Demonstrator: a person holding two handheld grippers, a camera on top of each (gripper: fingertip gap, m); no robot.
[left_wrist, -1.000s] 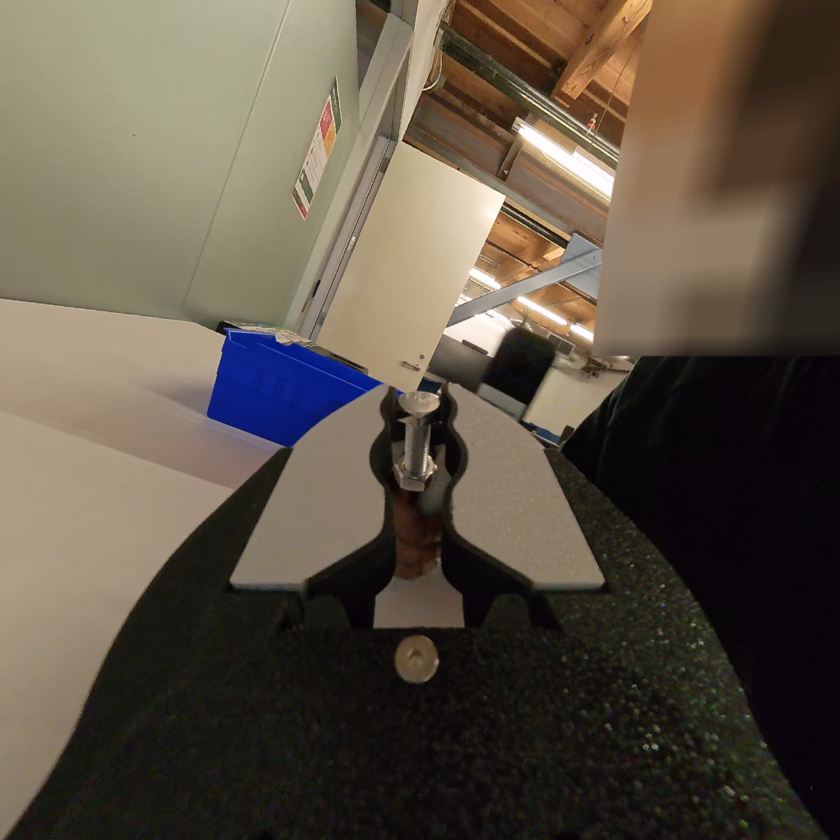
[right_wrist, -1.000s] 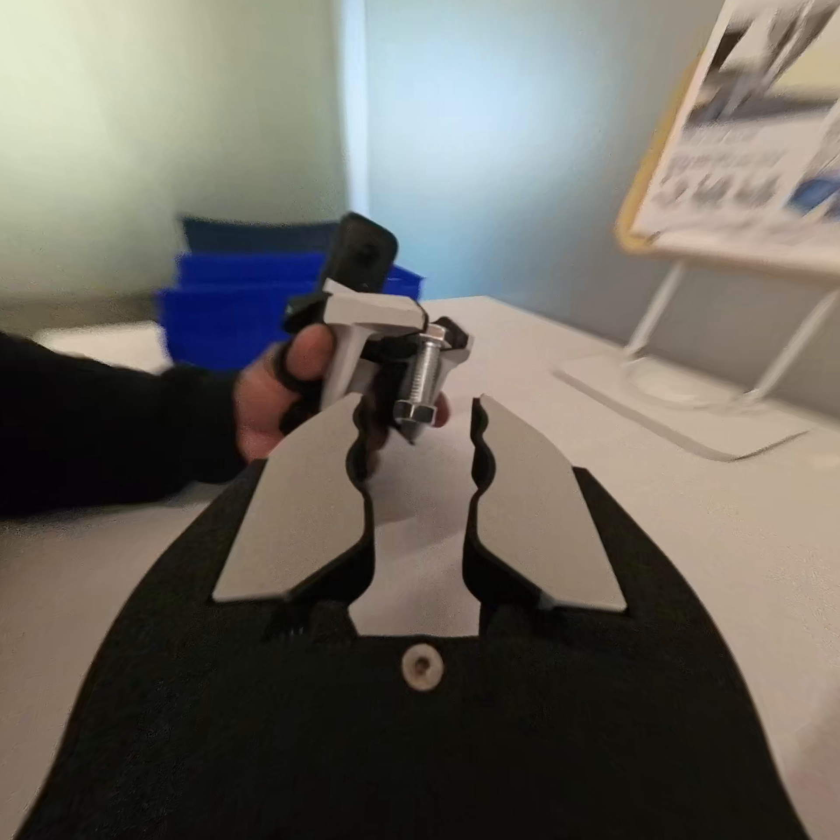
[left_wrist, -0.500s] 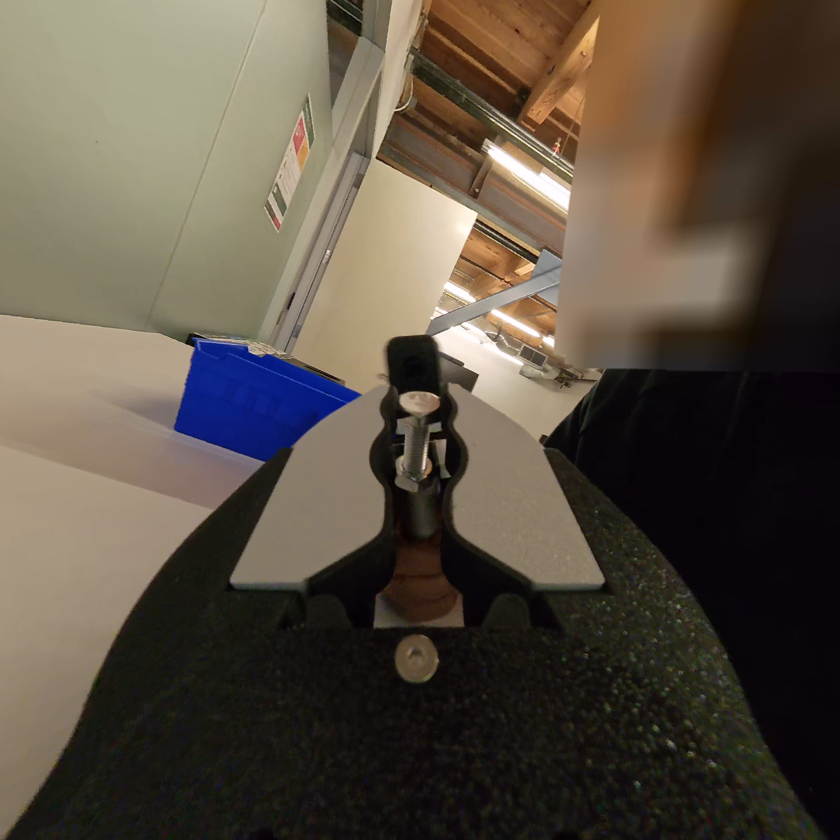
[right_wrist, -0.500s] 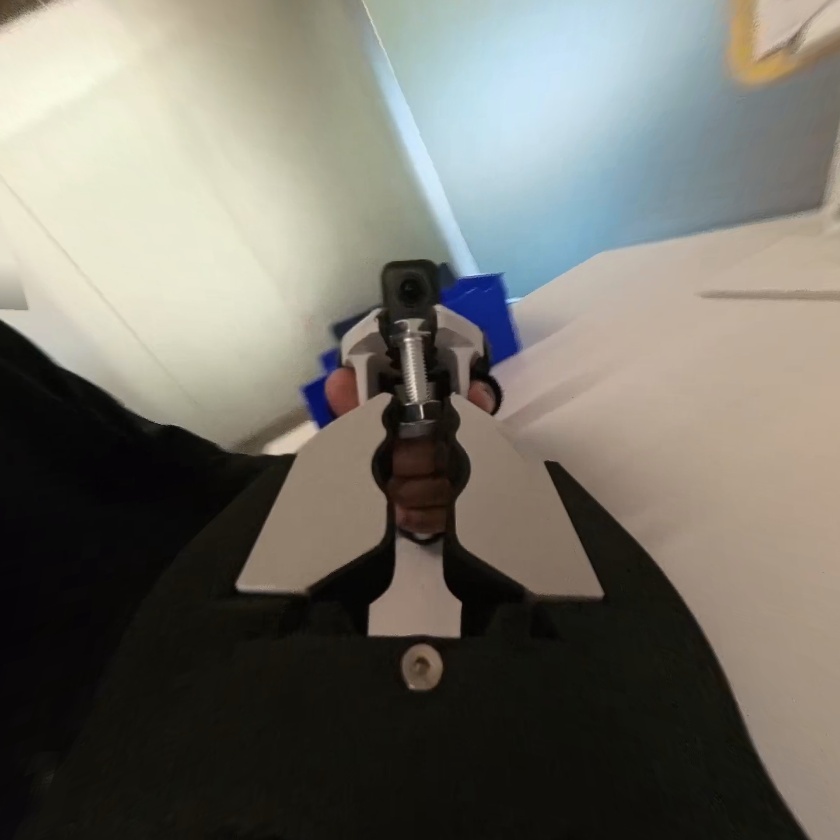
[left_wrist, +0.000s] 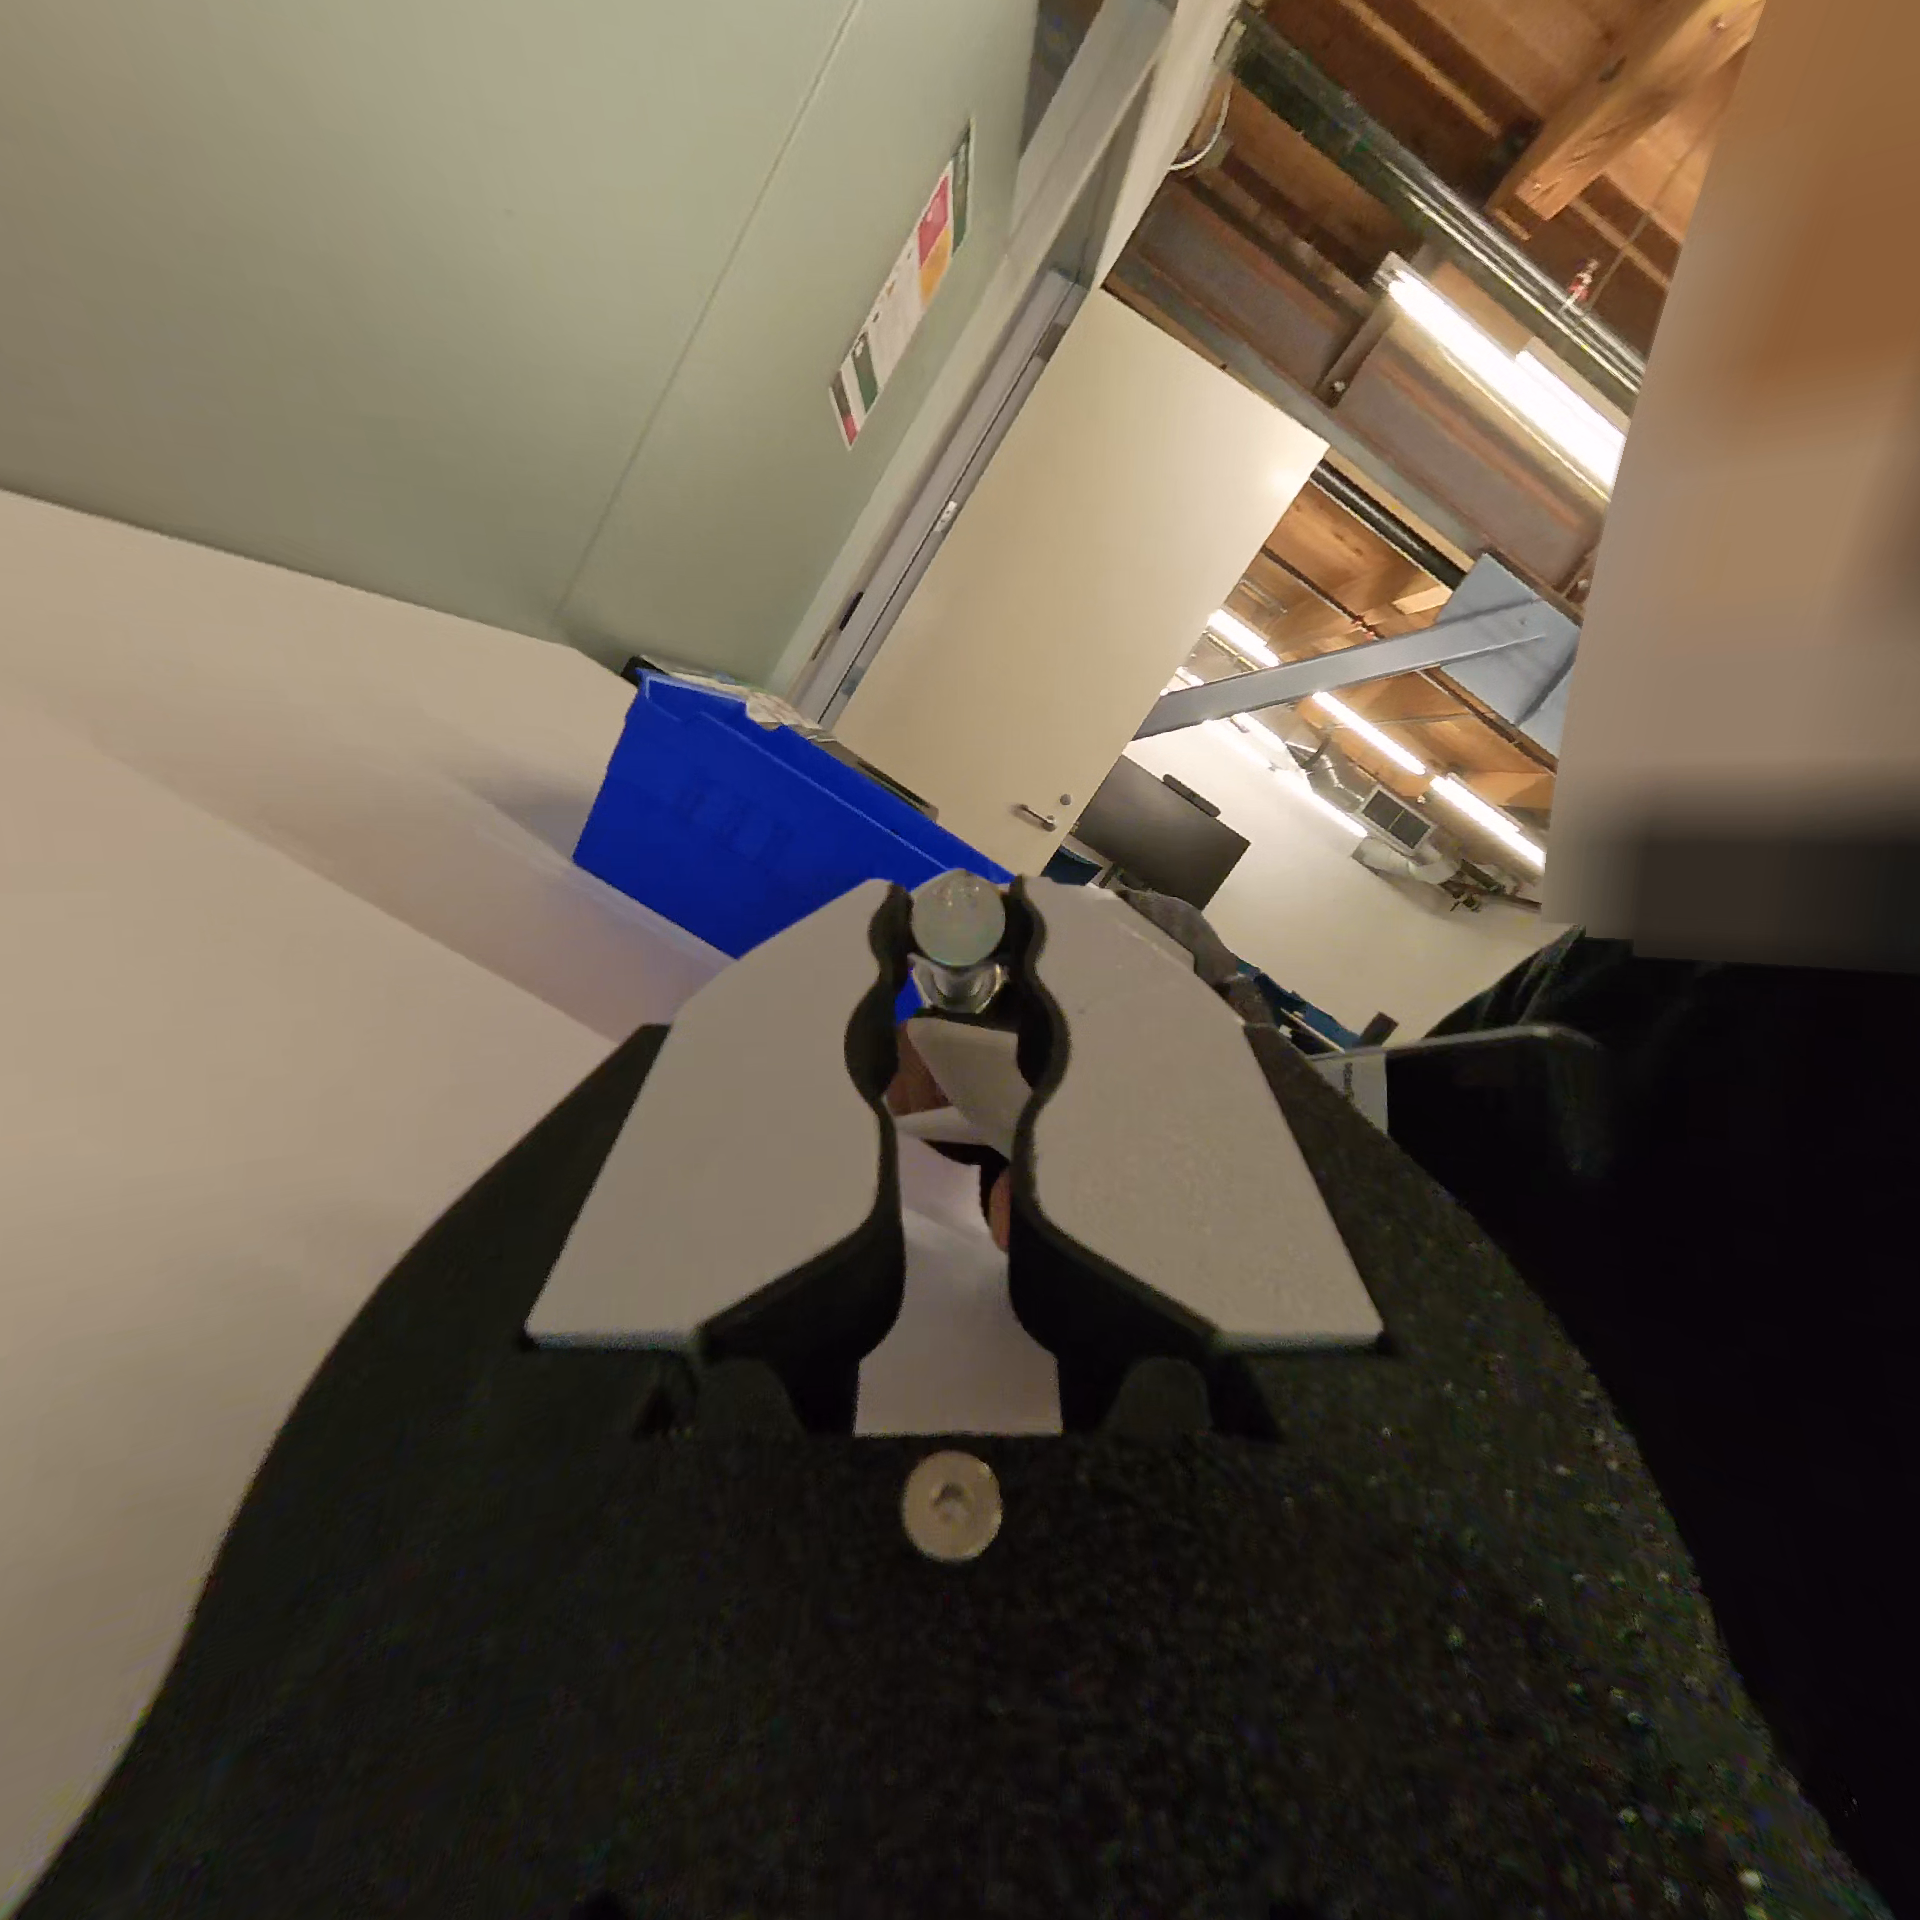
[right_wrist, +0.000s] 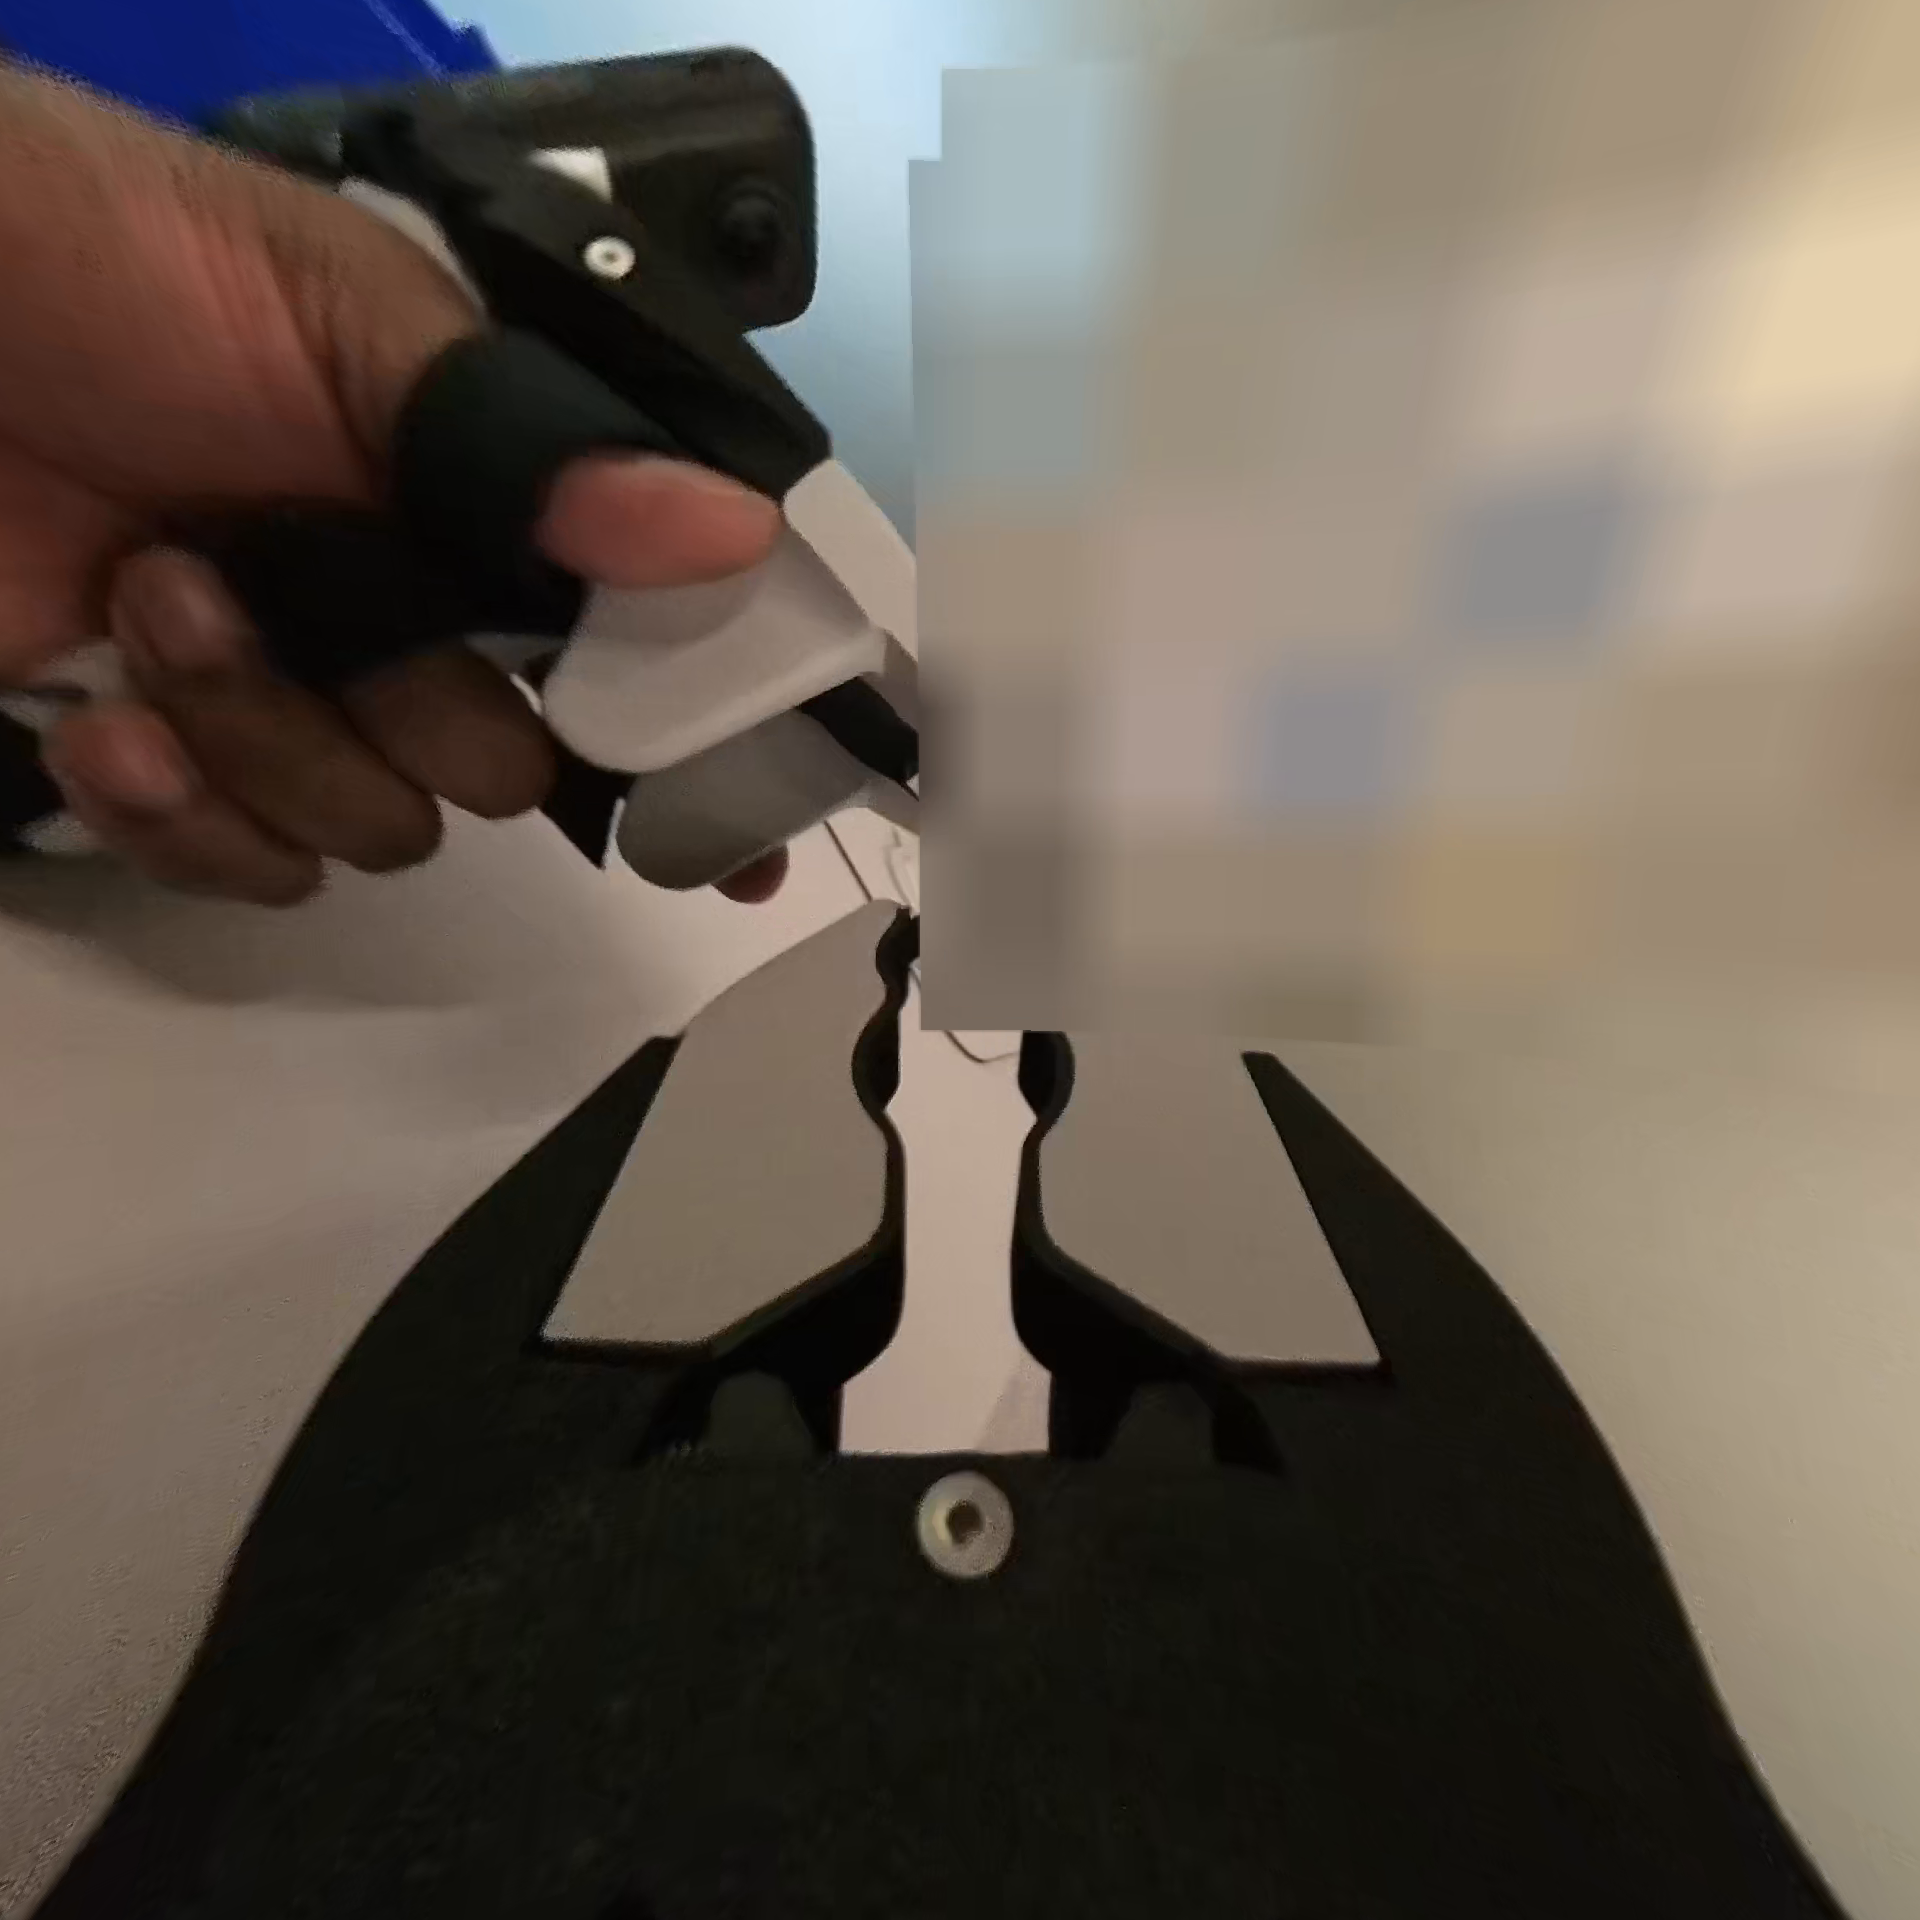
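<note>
Left wrist view: left gripper (left_wrist: 958, 935) is tilted up off the white table (left_wrist: 208, 987), its two grey fingers (left_wrist: 769, 1091) closed in on the round head of a silver bolt (left_wrist: 957, 928), head seated in the notch at the tips, dark pads against it on both sides. A nut (left_wrist: 961, 987) sits on the shank just below the head. Behind the shank, in the slot between the fingers, a pale grey finger of the other gripper and a bit of hand show; contact w/ the bolt cannot be told. A blue bin (left_wrist: 748, 842) stands on the table beyond the tips, near a cream door (left_wrist: 1091, 644). A dark sleeve (left_wrist: 1662, 1247) fills the right side; a black monitor (left_wrist: 1164, 847) is in the background. Right wrist view: heavy motion blur. Right gripper (right_wrist: 961, 997) has a narrow slot open between its fingers (right_wrist: 758, 1143) lower down, table visible through it; the right tip lies under a blurred patch, so spread or closed at the tips: cannot tell. A hand (right_wrist: 260, 520) w/ the left gripper (right_wrist: 727, 769) is upper left, just above the right gripper's left tip; its tips and the bolt are hidden there. A thin cable (right_wrist: 862, 873) lies on the table (right_wrist: 260, 1143) past the tips.
</note>
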